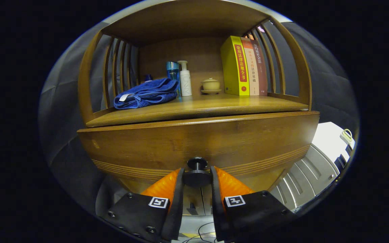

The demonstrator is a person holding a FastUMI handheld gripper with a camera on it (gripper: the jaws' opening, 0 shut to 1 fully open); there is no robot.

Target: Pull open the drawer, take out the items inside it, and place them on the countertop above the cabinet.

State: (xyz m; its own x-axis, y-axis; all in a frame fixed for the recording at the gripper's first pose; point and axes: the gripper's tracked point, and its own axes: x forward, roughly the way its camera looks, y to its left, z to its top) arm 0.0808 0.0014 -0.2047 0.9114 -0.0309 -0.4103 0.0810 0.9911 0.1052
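A brown wooden cabinet stands in front of me with a drawer front (198, 141) below its countertop (194, 109). A dark round knob (197, 174) sticks out of the drawer's lower middle. My gripper (197, 177) is shut on that knob, one finger pressing on each side of its disc. The drawer front stands slightly forward of the countertop edge; its inside is hidden. On the countertop lie a folded blue towel (147, 93), a blue bottle (173, 75), a white pump bottle (185, 79), a small lidded cup on a saucer (210, 85) and three upright books (243, 65).
Slatted wooden sides (120, 67) and a wooden top close in the shelf above the countertop. To the right of the cabinet is a white ribbed panel (311, 172). Cables lie on the floor below the fingers (204, 233).
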